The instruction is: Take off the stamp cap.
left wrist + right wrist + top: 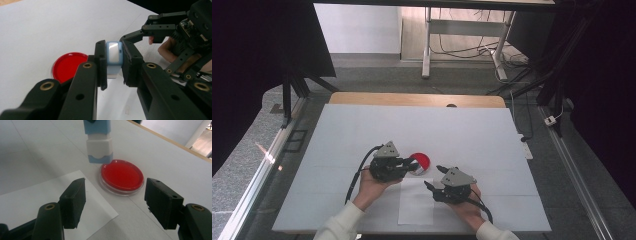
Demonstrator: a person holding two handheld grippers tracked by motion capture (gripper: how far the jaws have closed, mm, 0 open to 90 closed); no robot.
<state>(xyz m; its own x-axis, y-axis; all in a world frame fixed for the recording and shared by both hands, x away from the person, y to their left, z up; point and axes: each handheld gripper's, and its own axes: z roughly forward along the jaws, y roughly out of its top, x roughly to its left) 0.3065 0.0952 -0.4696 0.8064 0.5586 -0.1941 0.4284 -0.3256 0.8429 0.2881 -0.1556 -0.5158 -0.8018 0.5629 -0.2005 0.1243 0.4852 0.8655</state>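
Right gripper view showed the left gripper (114, 63) clamped on a blue-and-white stamp (99, 147) above the red ink pad (122, 176); right gripper (115, 200) open, empty. Judged next: inking, then the paper sheet (37, 202).

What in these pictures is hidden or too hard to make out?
- The blue-and-white stamp: in the left gripper view the left gripper covers its sides; in the right gripper view the top edge cuts it off.
- The stamp's underside: faces down in every view, so any pattern stays unseen.
- The red ink pad: in the left gripper view a jaw hides part of it.
- The sheet of paper: too small in the high view to tell whether it bears marks.
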